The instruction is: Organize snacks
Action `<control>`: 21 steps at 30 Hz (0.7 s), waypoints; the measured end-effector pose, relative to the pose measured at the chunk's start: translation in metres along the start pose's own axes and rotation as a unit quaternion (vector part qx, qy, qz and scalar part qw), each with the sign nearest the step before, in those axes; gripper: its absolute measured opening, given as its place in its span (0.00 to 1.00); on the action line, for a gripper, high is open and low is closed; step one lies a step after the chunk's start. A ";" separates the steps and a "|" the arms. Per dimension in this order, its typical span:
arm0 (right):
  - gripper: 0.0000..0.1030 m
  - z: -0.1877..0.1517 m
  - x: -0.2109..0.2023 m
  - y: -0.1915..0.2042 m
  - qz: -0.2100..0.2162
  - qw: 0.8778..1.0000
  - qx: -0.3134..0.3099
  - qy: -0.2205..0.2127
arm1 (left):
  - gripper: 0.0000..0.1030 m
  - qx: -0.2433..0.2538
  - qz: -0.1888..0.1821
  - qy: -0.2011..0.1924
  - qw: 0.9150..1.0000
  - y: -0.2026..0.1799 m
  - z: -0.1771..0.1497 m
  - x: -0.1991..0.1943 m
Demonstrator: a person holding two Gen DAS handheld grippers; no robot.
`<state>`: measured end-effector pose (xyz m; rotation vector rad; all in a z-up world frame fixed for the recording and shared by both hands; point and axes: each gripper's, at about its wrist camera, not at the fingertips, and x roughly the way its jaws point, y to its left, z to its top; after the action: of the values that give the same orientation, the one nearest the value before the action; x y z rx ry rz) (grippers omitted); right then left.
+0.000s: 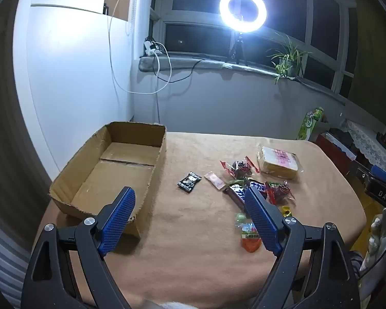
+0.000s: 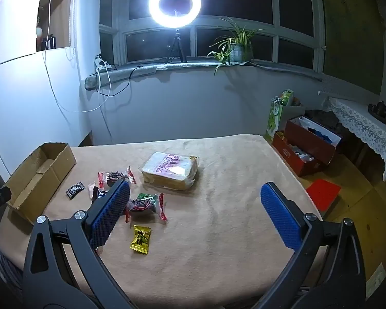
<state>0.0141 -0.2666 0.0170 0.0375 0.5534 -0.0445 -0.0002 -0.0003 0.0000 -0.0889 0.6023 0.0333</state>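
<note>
I saw the table (image 2: pixel 218 231) filling the lower half of both views, draped in a soft, napped tan cloth with rounded corners. At the left of it sat the cardboard box (image 1: pixel 90 170), a shallow corrugated tray with ragged torn rims and nothing visible inside. Right of centre in the right wrist view lay the bread pack (image 2: pixel 171 170), a squarish loaf slab in clear crinkled film with pink print on top. The smaller snacks lay scattered between box and bread: a dark chocolate bar (image 1: pixel 240 189) in glossy wrapper, partly hidden behind my left gripper's (image 1: pixel 190 198) right finger; two twist-wrapped sweets with red ends (image 2: pixel 145 203); a thin pink sachet (image 1: pixel 215 179); a small black packet (image 1: pixel 189 181) nearest the box; a yellow candy (image 2: pixel 140 239), pillow-shaped with crimped ends; and a clear bag with orange contents (image 1: pixel 248 237) low in the left wrist view. My left gripper hung spread wide above the cloth, its blue dimpled pads gripping nothing; my right gripper (image 2: pixel 195 200) was equally wide and empty. In the upper middle a ring light (image 2: pixel 175 5) glared from the windowsill beside a potted plant (image 2: pixel 236 46).
</note>
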 end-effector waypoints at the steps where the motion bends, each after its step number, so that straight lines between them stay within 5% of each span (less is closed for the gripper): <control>1: 1.00 -0.001 0.001 0.001 0.002 1.000 -0.002 0.002 | 0.84 0.001 0.000 0.000 1.000 -0.001 0.000 0.000; 21: 1.00 -0.003 0.003 0.001 0.009 1.000 -0.002 0.002 | 0.84 -0.007 -0.006 0.005 1.000 0.003 -0.003 0.002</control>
<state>0.0155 -0.2660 0.0130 0.0383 0.5566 -0.0254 -0.0004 0.0028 -0.0039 -0.1072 0.6110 0.0255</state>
